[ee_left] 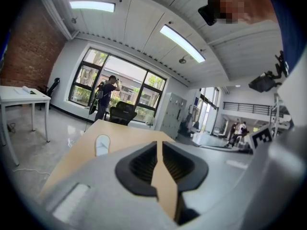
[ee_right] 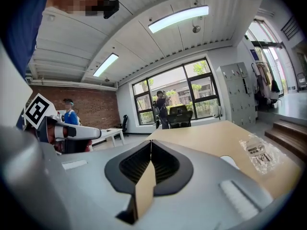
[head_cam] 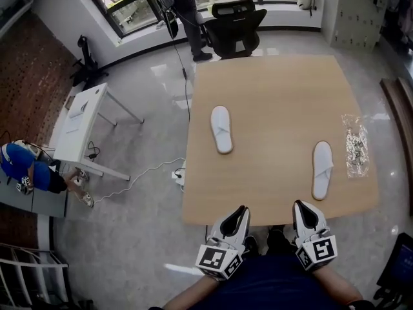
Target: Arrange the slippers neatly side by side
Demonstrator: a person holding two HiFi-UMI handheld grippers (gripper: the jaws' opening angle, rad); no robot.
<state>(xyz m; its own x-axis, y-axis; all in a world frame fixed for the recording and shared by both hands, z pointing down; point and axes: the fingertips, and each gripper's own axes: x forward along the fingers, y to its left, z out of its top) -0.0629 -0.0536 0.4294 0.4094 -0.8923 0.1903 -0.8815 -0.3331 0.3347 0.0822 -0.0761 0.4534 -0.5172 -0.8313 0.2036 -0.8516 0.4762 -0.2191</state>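
Observation:
Two white slippers lie apart on the light wooden table (head_cam: pixel 271 95). One slipper (head_cam: pixel 221 129) lies left of the middle, and the left gripper view shows this slipper (ee_left: pixel 102 144) ahead on the left. The other slipper (head_cam: pixel 321 168) rests near the front right edge; only its tip (ee_right: pixel 231 162) shows past the right gripper's body. My left gripper (head_cam: pixel 242 210) and right gripper (head_cam: pixel 302 206) hover at the table's near edge, short of both slippers. The left gripper (ee_left: pixel 158 145) and the right gripper (ee_right: pixel 150 145) are both shut with nothing between the jaws.
A clear plastic bag (head_cam: pixel 355 146) lies at the table's right edge beside the right slipper. A black office chair (head_cam: pixel 235 24) stands at the far side, with a person (head_cam: pixel 184 11) by the window. A white side table (head_cam: pixel 80 118) and a floor cable (head_cam: pixel 139 176) are to the left.

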